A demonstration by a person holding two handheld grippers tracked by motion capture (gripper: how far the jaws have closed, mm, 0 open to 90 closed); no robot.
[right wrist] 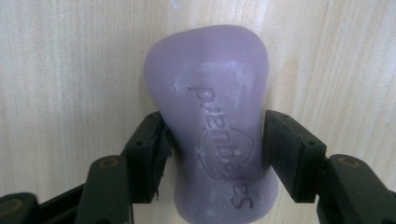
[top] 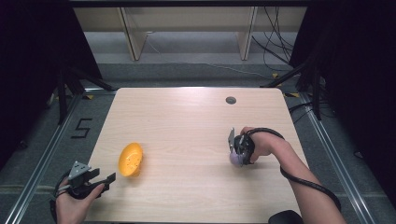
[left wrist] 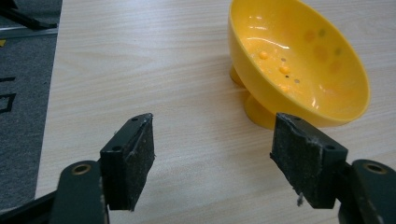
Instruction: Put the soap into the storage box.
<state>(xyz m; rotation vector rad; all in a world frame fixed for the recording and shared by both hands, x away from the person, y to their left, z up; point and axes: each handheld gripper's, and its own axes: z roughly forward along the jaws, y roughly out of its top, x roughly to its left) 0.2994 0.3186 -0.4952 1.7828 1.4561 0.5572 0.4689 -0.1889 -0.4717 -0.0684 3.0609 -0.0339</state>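
A yellow bowl-shaped dish (top: 130, 159) with small feet lies tilted on the wooden table (top: 187, 121) at the left; in the left gripper view the yellow dish (left wrist: 299, 60) is just ahead of the jaws, to the right. My left gripper (top: 100, 179) stands open near the table's front left corner, nothing between its pads (left wrist: 135, 158). On the right, my right gripper (top: 237, 154) points down at the table and is shut on a purple soap bar (right wrist: 217, 126) with embossed lettering; the purple soap bar (top: 234, 158) peeks out below the hand.
A round grommet hole (top: 230, 100) sits near the table's far edge. Metal rails run along both sides of the table on the floor. A black cable (top: 308, 182) trails along the right forearm. Wooden frame legs and cables stand beyond the far edge.
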